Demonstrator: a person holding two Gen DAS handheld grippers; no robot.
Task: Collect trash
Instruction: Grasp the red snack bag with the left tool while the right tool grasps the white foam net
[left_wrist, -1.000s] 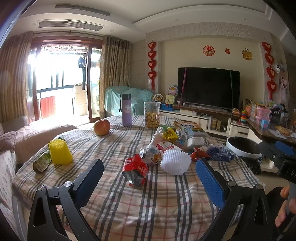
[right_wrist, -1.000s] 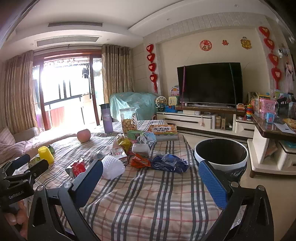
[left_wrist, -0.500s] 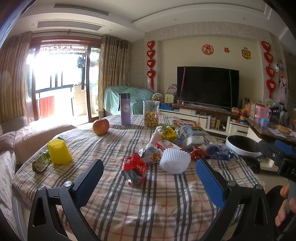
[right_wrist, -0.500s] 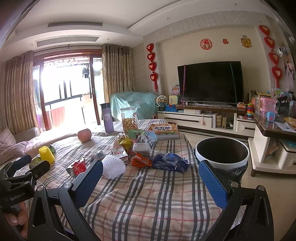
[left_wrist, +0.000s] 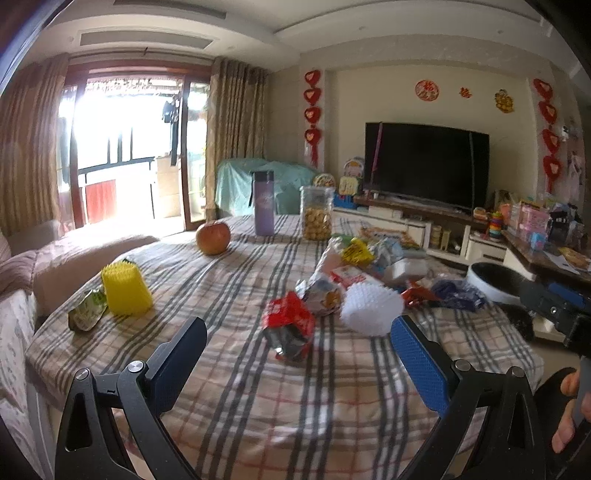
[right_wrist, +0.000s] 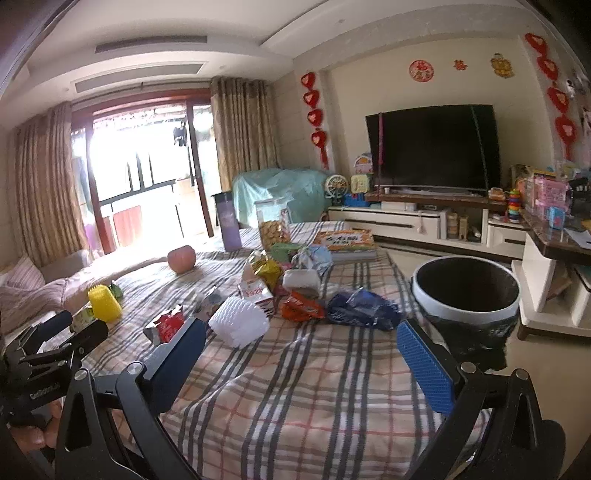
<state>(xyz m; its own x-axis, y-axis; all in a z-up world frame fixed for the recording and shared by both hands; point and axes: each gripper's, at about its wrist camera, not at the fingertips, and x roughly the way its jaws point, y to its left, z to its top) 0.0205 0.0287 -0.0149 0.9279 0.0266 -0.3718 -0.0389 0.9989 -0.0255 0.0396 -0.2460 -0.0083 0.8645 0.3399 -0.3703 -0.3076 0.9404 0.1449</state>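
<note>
Wrappers lie scattered on a plaid-covered table (left_wrist: 295, 398). In the left wrist view a crumpled red wrapper (left_wrist: 290, 325) lies just beyond my open left gripper (left_wrist: 297, 343), with a white foam net (left_wrist: 371, 308) to its right. A yellow foam net (left_wrist: 125, 291) and a green wrapper (left_wrist: 86, 314) sit at the left. My right gripper (right_wrist: 301, 345) is open and empty above the table's near edge; a blue bag (right_wrist: 364, 308), an orange wrapper (right_wrist: 301, 306) and the white foam net (right_wrist: 240, 321) lie ahead. A white-rimmed bin (right_wrist: 467, 291) stands right of the table.
An apple (left_wrist: 213, 238), a purple bottle (left_wrist: 264, 203), a cookie jar (left_wrist: 316, 212) and a book (right_wrist: 345, 240) stand at the table's far side. A sofa (left_wrist: 29, 266) borders the left. A TV stand (right_wrist: 424, 221) and side table (right_wrist: 554, 258) fill the right.
Both grippers have eased slightly forward toward the table; the wrappers look a little nearer. Nothing on the table has moved and both jaws stay open.
</note>
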